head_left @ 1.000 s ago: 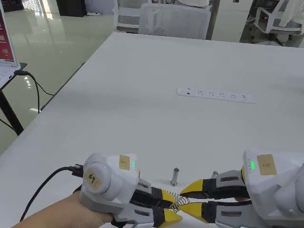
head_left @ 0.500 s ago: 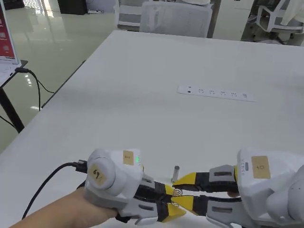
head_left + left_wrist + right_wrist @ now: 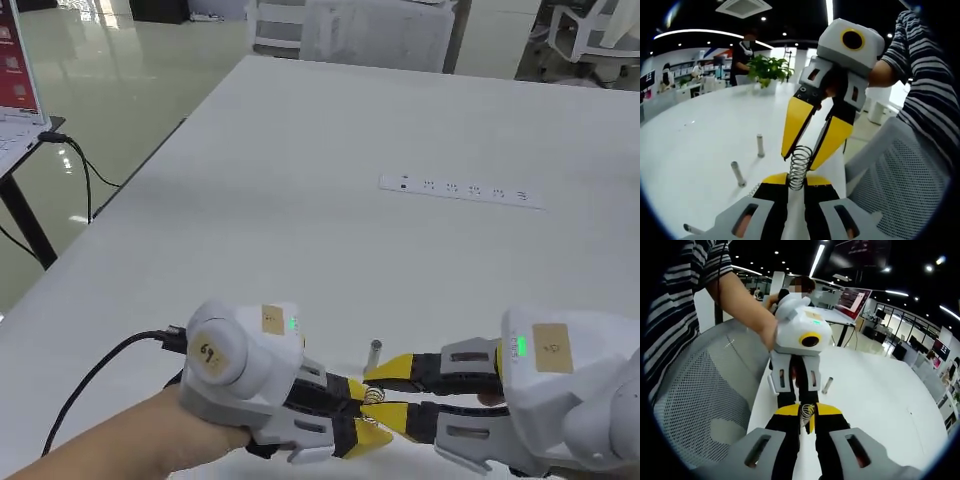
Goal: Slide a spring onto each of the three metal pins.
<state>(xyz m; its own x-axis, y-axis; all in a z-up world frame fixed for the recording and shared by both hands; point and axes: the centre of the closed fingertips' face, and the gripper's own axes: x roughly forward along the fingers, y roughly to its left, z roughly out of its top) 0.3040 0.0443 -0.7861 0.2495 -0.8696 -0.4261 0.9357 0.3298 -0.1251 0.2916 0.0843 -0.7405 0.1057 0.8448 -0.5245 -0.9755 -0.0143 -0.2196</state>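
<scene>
- The left gripper has its fingers drawn close together, clamped on the near end of the spring.
- The spring sticks straight out from those fingertips toward the right gripper, which faces them tip to tip.
- The right gripper's fingers stand apart, one on each side of the spring's far end. Whether they press on the coils cannot be made out.
- Off to the left of the left fingertips, in the left gripper view, an upright pin stands on the white table.
- A second pin stands nearer, leaning a little.
- A third pin lies flat low on that side, dim and partly cut off.
- In the head view one pin shows just past the meeting fingertips, its foot hidden by the right gripper's upper jaw.
- A power strip lies well beyond the fingers.
</scene>
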